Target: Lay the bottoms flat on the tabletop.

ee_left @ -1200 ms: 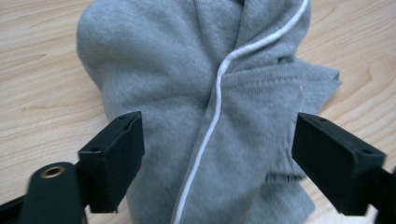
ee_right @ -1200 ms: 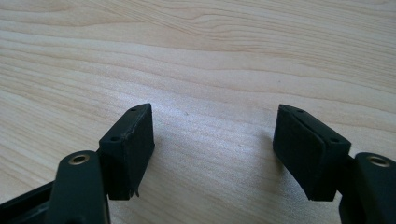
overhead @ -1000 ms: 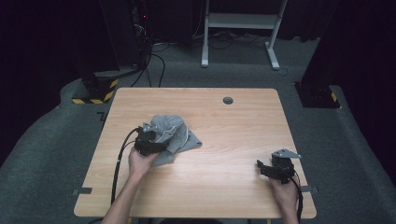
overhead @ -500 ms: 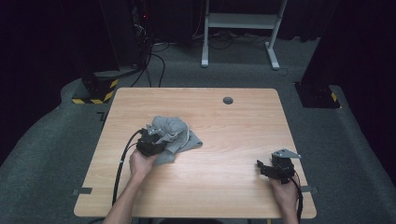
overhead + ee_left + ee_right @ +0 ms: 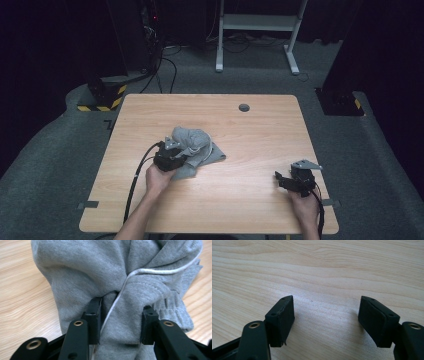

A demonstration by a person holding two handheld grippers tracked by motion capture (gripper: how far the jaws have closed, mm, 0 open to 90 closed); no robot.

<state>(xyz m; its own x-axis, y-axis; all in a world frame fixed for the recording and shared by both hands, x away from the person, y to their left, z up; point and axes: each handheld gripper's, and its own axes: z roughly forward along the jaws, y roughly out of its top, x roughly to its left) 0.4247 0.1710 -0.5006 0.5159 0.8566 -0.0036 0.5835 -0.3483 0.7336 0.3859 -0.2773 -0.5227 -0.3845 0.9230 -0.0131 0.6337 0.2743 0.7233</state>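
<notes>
On a pale wooden table [image 5: 250, 200], a crumpled grey fleece garment [image 5: 196, 149] with a white drawstring [image 5: 150, 271] lies left of centre. The left gripper [image 5: 176, 159] has just closed its black jaws onto a thick fold of the soft cloth, which a second ago it only reached toward. Well apart, near the right edge, the right gripper [image 5: 281, 179] rests low over bare wood as before, jaws spread wide.
</notes>
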